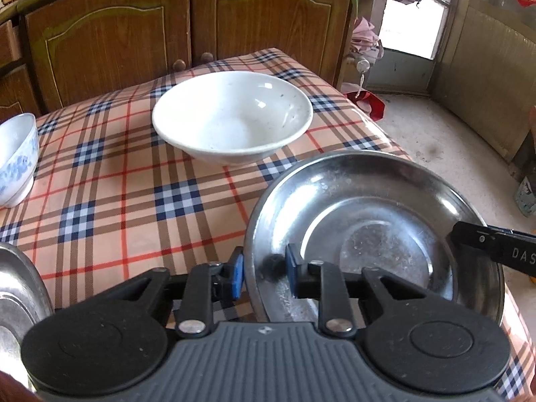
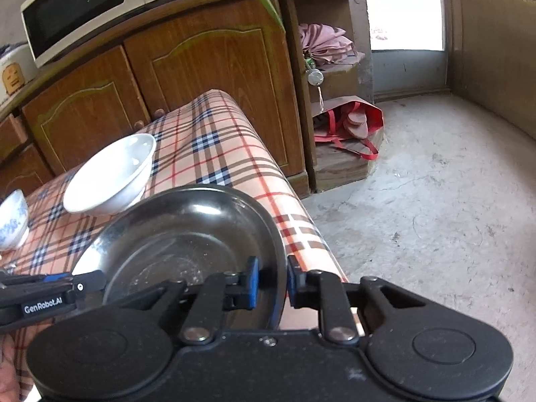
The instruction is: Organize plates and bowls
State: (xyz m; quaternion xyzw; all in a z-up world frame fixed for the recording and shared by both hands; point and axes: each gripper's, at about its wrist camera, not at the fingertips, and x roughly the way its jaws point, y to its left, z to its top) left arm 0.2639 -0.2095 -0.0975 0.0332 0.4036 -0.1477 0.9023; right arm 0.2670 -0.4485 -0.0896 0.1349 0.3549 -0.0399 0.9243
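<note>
The steel plate (image 1: 375,231) lies at the desk's (image 1: 117,181) right edge, at 4 o'clock from the white bowl (image 1: 231,117). Its rim is clamped by the left tongs (image 1: 263,273) at 8 o'clock and by the right tongs (image 2: 271,281) at 4. The grasp step seems done; next, a level joint lift is called for.

So on the tabletop (image 1: 110,181): two steel plates (image 1: 375,231) (image 1: 16,288), one plain white bowl (image 1: 231,117), one blue-flowered bowl (image 1: 16,160). Two grippers (image 1: 263,276) (image 2: 271,281), one microwave (image 2: 77,3), one red bag (image 2: 351,127).
</note>
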